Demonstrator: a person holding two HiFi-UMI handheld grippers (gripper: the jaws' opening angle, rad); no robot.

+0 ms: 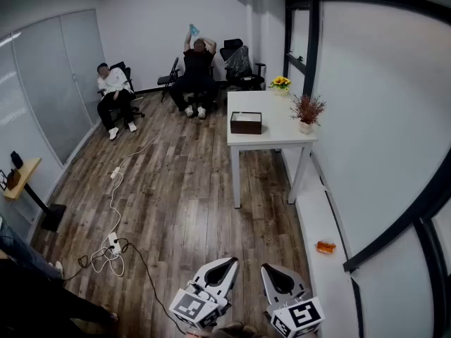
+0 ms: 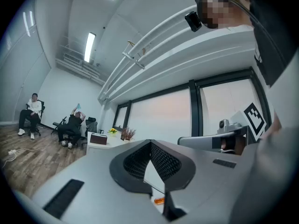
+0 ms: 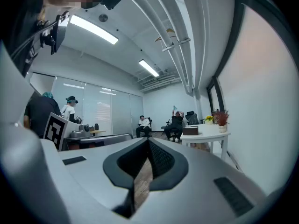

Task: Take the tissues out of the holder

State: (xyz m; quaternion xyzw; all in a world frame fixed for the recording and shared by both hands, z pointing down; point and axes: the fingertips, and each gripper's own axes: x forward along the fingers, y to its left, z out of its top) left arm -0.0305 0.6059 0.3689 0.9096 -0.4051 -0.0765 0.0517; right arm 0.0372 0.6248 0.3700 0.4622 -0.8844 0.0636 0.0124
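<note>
The head view looks from high up, forward and steeply down across the room. The white rectangular table [image 1: 275, 129] stands far off, right of centre, with the left gripper [image 1: 230, 263] and right gripper [image 1: 270, 267] at the bottom edge. Each gripper view looks roughly level along its own jaws, close in the lower frame. All three views share the distant table, seen left of centre [image 2: 108, 143] in the left gripper view and right of centre [image 3: 205, 134] in the right gripper view.

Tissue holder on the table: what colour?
The holder is dark brown; head view shows it best.
</note>
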